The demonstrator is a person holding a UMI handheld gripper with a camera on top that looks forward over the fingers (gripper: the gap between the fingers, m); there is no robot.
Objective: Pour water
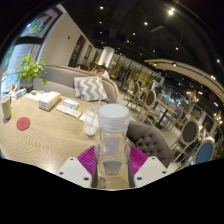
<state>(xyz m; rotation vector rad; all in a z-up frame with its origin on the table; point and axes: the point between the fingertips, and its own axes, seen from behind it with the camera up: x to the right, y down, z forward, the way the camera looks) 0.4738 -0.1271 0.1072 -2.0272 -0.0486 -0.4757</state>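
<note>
A clear plastic water bottle (pixel 112 148) with a white cap (pixel 113 117) stands upright between my fingers, above the wooden table (pixel 45 135). My gripper (pixel 112 166) is shut on the bottle, the magenta pads (pixel 88 158) pressing its sides. A clear glass (pixel 91 123) stands on the table just beyond the bottle, to its left. The bottle hides the space right ahead of the fingers.
A red coaster (pixel 23 124) lies on the table at the left. White boxes and papers (pixel 48 99) sit further back, with a potted plant (pixel 30 69) behind. A sofa with a patterned cushion (pixel 90 87) and several chairs (pixel 150 100) stand beyond the table.
</note>
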